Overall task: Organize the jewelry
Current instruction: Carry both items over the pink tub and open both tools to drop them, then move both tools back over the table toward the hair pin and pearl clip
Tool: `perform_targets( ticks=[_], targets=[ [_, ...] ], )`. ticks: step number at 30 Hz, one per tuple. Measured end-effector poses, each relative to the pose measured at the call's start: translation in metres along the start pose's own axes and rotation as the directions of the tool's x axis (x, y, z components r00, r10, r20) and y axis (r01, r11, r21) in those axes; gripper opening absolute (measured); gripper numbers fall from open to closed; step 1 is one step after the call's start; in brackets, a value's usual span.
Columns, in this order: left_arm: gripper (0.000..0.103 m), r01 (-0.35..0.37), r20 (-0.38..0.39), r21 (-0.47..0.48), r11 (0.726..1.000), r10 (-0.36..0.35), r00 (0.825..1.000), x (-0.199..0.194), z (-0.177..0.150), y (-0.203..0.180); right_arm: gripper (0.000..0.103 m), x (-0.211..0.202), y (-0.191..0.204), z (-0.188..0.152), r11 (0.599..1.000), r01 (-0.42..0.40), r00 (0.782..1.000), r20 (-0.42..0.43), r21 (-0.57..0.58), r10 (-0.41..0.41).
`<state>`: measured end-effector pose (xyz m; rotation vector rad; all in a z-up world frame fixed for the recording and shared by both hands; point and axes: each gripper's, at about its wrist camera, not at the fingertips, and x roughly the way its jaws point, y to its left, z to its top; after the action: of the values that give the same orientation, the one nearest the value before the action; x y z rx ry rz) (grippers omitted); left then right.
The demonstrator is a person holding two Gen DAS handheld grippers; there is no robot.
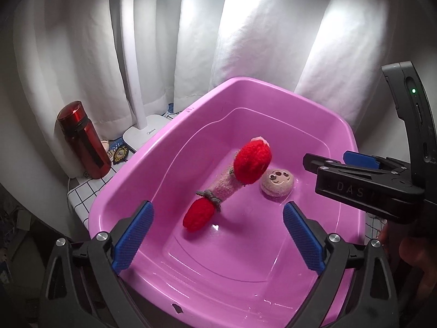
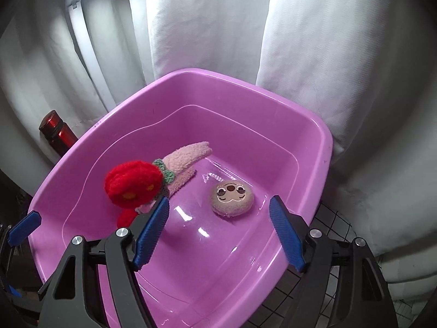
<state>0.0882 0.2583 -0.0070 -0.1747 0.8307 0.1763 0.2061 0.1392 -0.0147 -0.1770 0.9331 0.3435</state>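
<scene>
Inside the pink plastic basin (image 1: 131,191), a red-and-pink plush hair accessory (image 1: 232,183) is lying just beside a round sloth-face plush (image 2: 232,197). Left gripper (image 1: 218,235) and right gripper (image 2: 220,235) are hovering over the basin, jaws wide, holding nothing.

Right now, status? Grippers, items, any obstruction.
Left gripper open, empty. Right gripper open, empty, over pink basin. Strawberry plush and round sloth-face plush lie in basin, apart. Nothing between fingers and plushes.

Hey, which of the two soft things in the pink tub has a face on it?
The round beige plush, with an embroidered face; the long pink plush beside it carries red knitted strawberries instead.
</scene>
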Motion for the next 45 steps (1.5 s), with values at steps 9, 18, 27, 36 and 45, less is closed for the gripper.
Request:
perform_targets(
  ticks=[9, 18, 27, 36, 45],
  targets=[
    [0.094, -0.012, 0.004, -0.001, 1.0, 0.012, 1.0, -0.01, -0.005, 0.002, 0.072, -0.012, 0.001, -0.005, 1.0, -0.001, 1.0, 0.018, 0.007, 0.001],
    [0.094, -0.021, 0.014, 0.01, 1.0, 0.021, 1.0, -0.025, -0.013, -0.001, 0.072, -0.033, -0.001, -0.014, 1.0, -0.017, 0.999, 0.052, 0.02, 0.016],
    [0.094, 0.005, 0.028, 0.024, 1.0, -0.006, 1.0, -0.046, -0.024, -0.013, 0.072, -0.068, -0.02, -0.042, 0.996, -0.039, 0.994, 0.108, 0.083, 0.03],
    [0.094, 0.066, 0.024, 0.089, 0.994, -0.069, 0.997, -0.061, -0.039, -0.05, 0.072, -0.101, -0.069, -0.104, 0.976, -0.038, 0.993, 0.118, 0.213, 0.013],
    [0.095, 0.212, -0.001, 0.163, 0.964, -0.214, 0.977, -0.074, -0.061, -0.109, 0.072, -0.143, -0.148, -0.191, 0.917, 0.05, 0.994, 0.075, 0.396, -0.086]
  ],
)
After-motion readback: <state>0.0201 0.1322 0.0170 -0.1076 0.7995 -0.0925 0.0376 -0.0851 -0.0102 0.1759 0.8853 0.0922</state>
